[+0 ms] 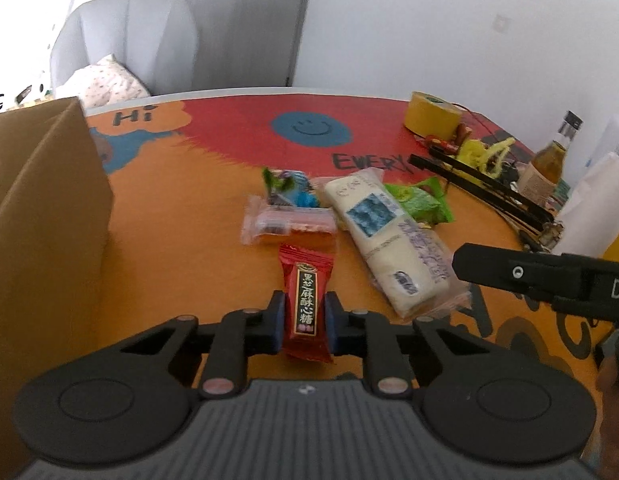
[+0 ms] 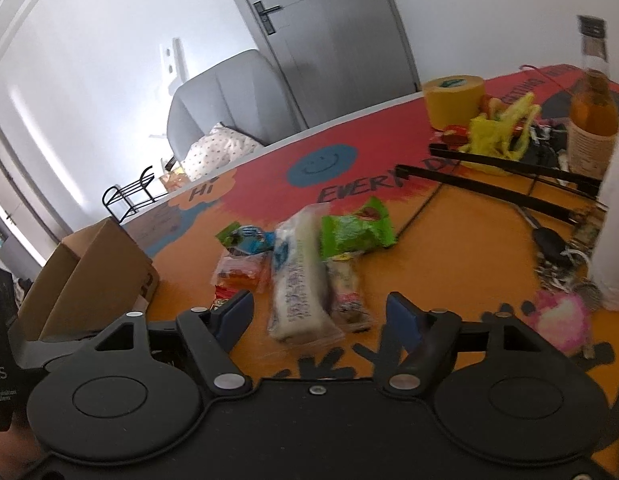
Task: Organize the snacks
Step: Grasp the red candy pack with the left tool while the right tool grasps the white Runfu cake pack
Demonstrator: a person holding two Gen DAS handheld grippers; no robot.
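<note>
The left gripper (image 1: 305, 320) has its jaws pinching a red foil candy wrapper with black label (image 1: 305, 300), brown cardboard box (image 1: 41, 220) to their left. The right gripper (image 2: 321, 316) has jaws spread, a long white plastic-wrapped snack bar (image 2: 297, 280) lying between them on the orange bench (image 2: 449, 248).

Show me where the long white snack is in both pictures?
Left wrist: the white snack lies right of centre, slanting toward the right gripper.
Right wrist: the white snack lies at centre, ahead of the open fingers.
Shared landmark: the yellow tape.
</note>
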